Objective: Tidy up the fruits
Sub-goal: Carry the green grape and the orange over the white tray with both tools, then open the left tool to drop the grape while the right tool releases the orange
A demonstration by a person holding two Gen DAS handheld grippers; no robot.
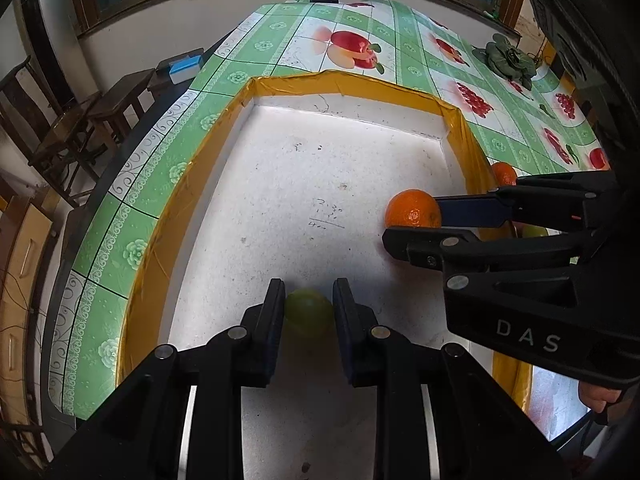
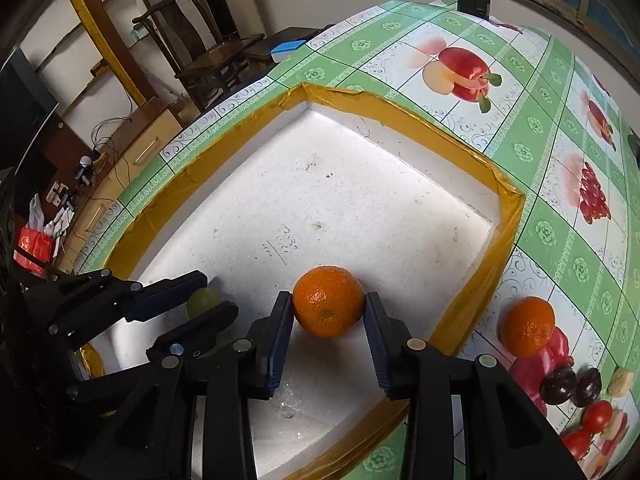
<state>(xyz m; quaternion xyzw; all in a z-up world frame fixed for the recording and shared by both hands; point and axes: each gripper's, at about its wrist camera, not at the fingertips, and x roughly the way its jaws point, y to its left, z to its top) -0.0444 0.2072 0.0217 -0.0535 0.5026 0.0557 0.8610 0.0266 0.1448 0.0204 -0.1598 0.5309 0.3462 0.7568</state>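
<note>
- A white foam tray (image 2: 360,200) with a yellow taped rim lies on the tabletop (image 2: 560,240), which has a green fruit-print cloth.
- The left gripper (image 1: 308,292) points down into the tray, its jaws clamped on a small green fruit (image 1: 309,316) that sits near the tray's near edge.
- The right gripper (image 2: 328,300) also points into the tray, near its right wall; its jaws are pressed on either side of an orange (image 2: 328,300) resting on the tray floor.
- A second orange (image 2: 527,326) lies outside the tray, on the tabletop just beside the tray's right wall.
- A dark green leafy thing (image 1: 508,58) lies on the tabletop well beyond the tray.
</note>
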